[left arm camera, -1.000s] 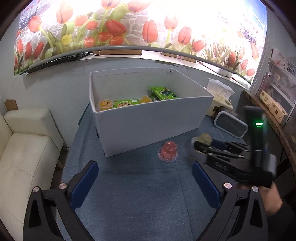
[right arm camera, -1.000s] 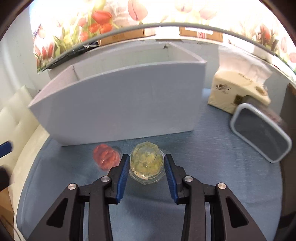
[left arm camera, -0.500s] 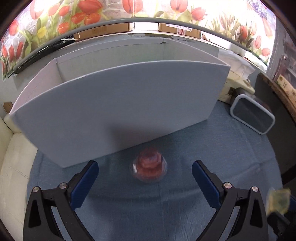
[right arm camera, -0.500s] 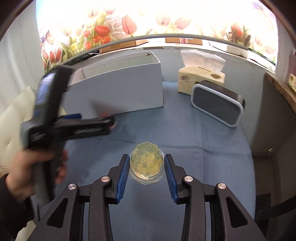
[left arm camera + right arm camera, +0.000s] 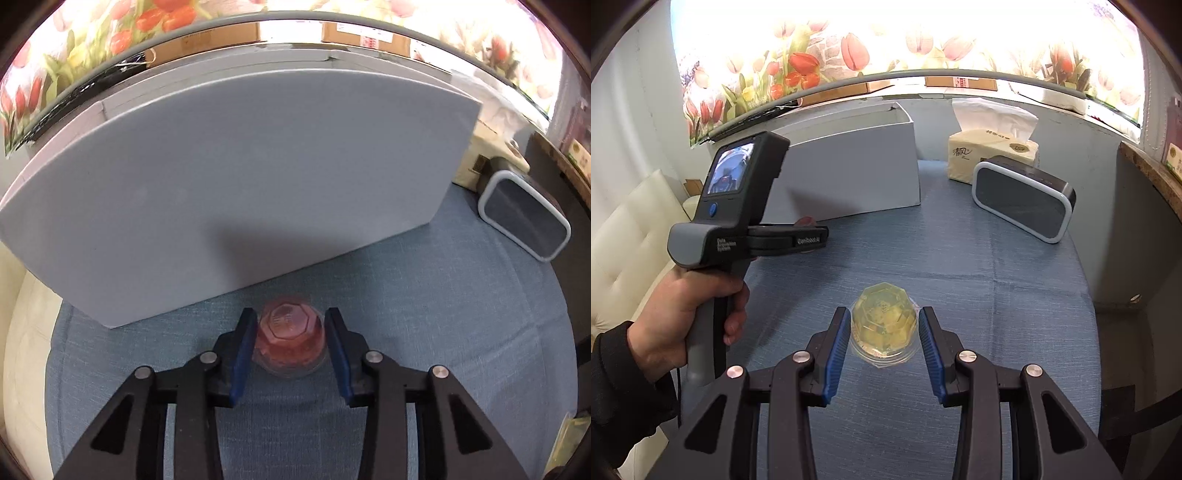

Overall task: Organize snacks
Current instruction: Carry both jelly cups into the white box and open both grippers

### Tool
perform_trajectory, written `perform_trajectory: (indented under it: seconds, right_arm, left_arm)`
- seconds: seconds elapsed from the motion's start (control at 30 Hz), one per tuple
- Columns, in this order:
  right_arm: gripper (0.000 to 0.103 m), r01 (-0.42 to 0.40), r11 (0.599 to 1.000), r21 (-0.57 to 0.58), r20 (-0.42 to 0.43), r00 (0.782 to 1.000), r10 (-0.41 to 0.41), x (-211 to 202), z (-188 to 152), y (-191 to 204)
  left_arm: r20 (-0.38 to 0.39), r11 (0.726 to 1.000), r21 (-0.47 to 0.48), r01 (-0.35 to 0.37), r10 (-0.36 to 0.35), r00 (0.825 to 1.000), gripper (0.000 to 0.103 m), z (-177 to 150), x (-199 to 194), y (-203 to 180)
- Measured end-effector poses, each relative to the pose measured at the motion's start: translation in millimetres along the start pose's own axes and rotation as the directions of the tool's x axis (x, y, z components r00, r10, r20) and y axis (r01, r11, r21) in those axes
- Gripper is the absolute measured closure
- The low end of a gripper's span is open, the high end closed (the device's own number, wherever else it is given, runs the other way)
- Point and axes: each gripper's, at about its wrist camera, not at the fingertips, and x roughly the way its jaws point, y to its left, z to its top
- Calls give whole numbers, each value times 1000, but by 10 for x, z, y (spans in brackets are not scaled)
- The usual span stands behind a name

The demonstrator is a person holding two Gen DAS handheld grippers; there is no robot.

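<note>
Stood directly ahead of the left gripper point(image 5: 290, 345): the broad, smooth front wall of a white box point(image 5: 236, 192), matte and curved by the lens, blocking all sight of its inside. Lay to the box's right on the blue woven tablecloth point(image 5: 443, 314): a dark rounded-rectangle speaker point(image 5: 524, 221) with a pale rim, and behind it a cream tissue pack point(image 5: 991, 155), soft white tissue puffed from its top. Ran along the back: a tulip-print wall panel point(image 5: 886, 48). Sat at the left edge: a cream tufted sofa point(image 5: 631, 229).

Gripped between the left gripper's blue pads point(image 5: 242, 354): a red jelly cup point(image 5: 290, 343), clear plastic, faceted dome, resting on the cloth just before the box wall, pads closed against its sides. Clamped likewise in the right gripper point(image 5: 882, 334): a yellow jelly cup point(image 5: 884, 321), translucent, faceted, with pale chunks inside, well short of the box. Wrapped around the left gripper's grey handle: the left hand point(image 5: 683, 314), dark sleeve at the wrist.
</note>
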Motion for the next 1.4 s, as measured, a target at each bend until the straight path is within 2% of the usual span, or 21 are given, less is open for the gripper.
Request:
perform_trajectory:
  seconds: [0.2, 0.47, 0.57, 0.8, 0.97, 1.13, 1.3, 1.4]
  right_arm:
    - [61, -10, 1000, 5, -1, 1000, 10, -1, -20, 56]
    - [61, -24, 1000, 0, 10, 1000, 24, -16, 81, 198]
    - [61, -34, 999, -4, 14, 999, 34, -6, 162, 274]
    - [61, -39, 999, -24, 58, 997, 41, -21, 455, 394]
    - [61, -45, 998, -52, 103, 993, 51, -41, 891, 483]
    - [61, -83, 996, -38, 122, 989, 87, 70, 1499, 560]
    - [61, -107, 994, -11, 113, 988, 107, 343, 2010, 607]
    - [61, -99, 995, 20, 65, 993, 98, 641, 2245, 582]
  left_arm:
    - [17, 1000, 0, 29, -29, 999, 61, -58, -98, 4]
    - [91, 995, 51, 90, -94, 991, 61, -117, -622, 17]
    - [115, 992, 36, 120, -123, 986, 61, -109, -853, 108]
    - [182, 991, 11, 134, -134, 974, 61, 97, -1356, 464]
    - [230, 992, 14, 125, -125, 965, 61, 326, -1567, 619]
    - [269, 997, 8, 82, -81, 960, 61, 673, -1639, 769]
    - [257, 996, -2, 87, -84, 963, 61, 1027, -1480, 936]
    - [230, 995, 0, 101, -99, 968, 61, 1177, -1295, 1000]
